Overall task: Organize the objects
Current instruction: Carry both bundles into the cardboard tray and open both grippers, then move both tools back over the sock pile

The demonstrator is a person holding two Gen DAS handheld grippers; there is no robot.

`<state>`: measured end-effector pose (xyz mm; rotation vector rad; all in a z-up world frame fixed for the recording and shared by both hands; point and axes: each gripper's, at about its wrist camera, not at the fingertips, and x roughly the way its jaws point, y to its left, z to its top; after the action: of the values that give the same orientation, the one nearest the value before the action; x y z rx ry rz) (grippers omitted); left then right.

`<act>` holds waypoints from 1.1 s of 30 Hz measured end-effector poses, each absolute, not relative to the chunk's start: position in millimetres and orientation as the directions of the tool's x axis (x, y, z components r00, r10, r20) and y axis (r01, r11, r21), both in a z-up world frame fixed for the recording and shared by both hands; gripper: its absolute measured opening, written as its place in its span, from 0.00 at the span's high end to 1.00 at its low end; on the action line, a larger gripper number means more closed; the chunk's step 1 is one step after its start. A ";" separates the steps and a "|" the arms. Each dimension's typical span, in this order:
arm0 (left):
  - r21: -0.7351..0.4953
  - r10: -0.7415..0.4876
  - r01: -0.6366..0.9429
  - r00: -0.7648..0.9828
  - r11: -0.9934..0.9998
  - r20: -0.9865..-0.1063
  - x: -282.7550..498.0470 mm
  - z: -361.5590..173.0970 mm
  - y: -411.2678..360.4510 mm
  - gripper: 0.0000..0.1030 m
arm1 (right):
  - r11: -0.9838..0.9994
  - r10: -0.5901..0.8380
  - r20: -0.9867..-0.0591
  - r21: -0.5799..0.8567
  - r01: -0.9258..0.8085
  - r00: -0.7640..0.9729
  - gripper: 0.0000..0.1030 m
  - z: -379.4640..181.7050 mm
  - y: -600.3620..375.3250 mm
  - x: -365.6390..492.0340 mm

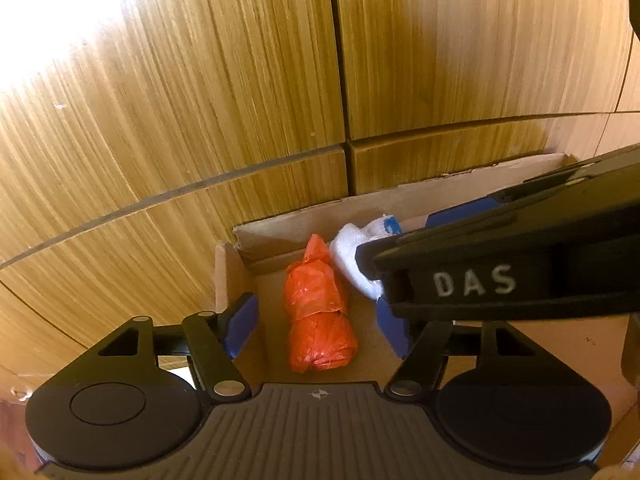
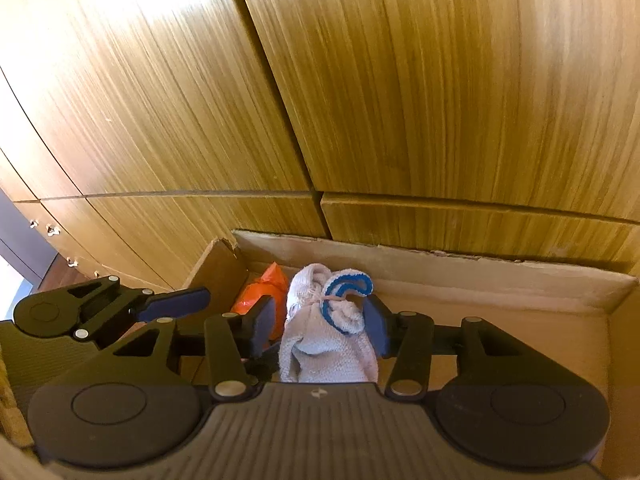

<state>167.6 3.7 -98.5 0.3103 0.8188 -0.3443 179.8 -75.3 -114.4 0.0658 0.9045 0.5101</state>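
Left wrist view: left gripper (image 1: 320, 320) stands wide, pads clear of the orange crumpled plastic bundle (image 1: 319, 312), which lies between them on the floor of the open brown cardboard box (image 1: 400, 200). The right gripper reaches in from the right.

Right wrist view: right gripper (image 2: 320, 322) is narrow, clamping the white knitted cloth bundle with blue trim (image 2: 330, 328) over the box, orange bundle just beside it.

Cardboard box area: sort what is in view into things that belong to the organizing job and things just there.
Part of the job:
- cardboard box
- orange bag bundle
- white cloth bundle
- left gripper
- right gripper

Just there:
- wooden cabinet doors
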 end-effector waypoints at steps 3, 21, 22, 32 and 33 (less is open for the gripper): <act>0.113 -0.189 0.409 0.627 0.906 -0.756 161.2 -93.5 9.1 0.25 | 0.879 0.446 -0.734 0.254 -0.403 0.512 0.53 -105.9 -79.8 170.7; -0.054 -0.268 0.399 0.504 0.915 -0.821 125.4 -45.0 28.3 0.01 | 0.876 0.351 -0.718 0.026 -0.482 0.600 0.16 -35.9 -109.2 115.0; -0.061 -0.273 0.396 0.505 0.916 -0.819 117.9 -40.6 32.5 0.01 | 0.875 0.356 -0.714 0.027 -0.484 0.603 0.16 -33.3 -113.0 108.7; -0.113 -0.315 0.397 0.490 0.911 -0.813 32.6 -11.6 58.8 0.01 | 0.853 0.370 -0.693 -0.011 -0.522 0.619 0.11 -7.4 -142.1 26.6; -0.119 -0.322 0.402 0.487 0.908 -0.812 22.8 -11.3 60.2 0.01 | 0.852 0.370 -0.692 -0.014 -0.524 0.619 0.11 -6.4 -144.9 19.3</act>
<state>22.8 60.2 -11.3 0.0906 0.9668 -0.4411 19.3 -144.9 -6.4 -0.2234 0.7411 0.5190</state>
